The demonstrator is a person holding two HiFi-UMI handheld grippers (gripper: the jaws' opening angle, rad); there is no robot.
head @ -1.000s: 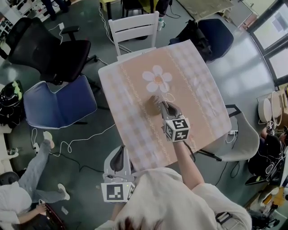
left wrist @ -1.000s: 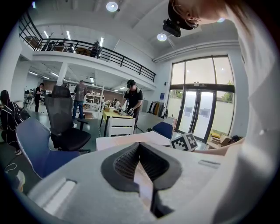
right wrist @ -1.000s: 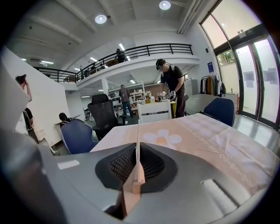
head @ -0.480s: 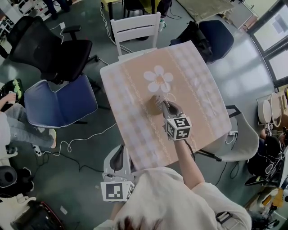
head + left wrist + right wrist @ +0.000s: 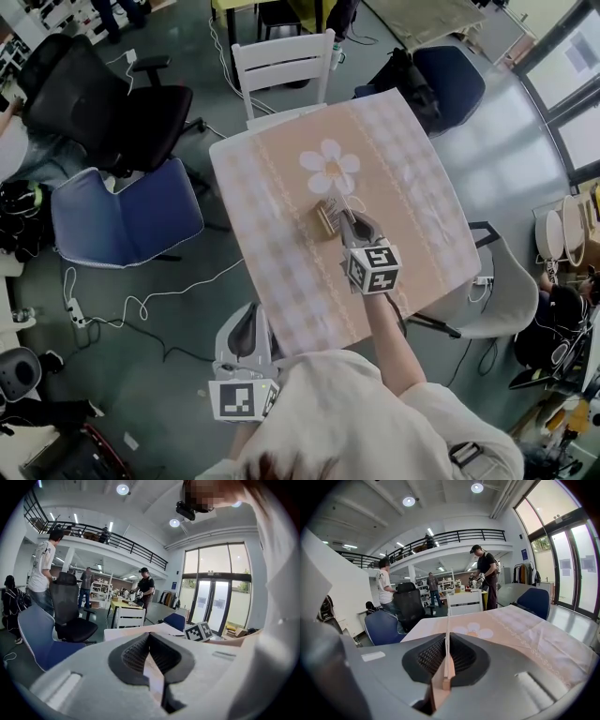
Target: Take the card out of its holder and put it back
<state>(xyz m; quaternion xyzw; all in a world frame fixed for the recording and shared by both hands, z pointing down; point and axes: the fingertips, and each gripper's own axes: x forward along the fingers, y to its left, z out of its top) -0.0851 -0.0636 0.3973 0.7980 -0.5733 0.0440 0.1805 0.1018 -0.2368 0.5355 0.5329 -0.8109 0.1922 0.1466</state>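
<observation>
Grey right gripper clamped on thin card; left gripper jaws together, empty

The right claw hides where the card meets its holder.

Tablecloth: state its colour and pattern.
The tablecloth is peach-pink with pale checked bands and a white flower near the middle. It shows best in the head view.
</observation>
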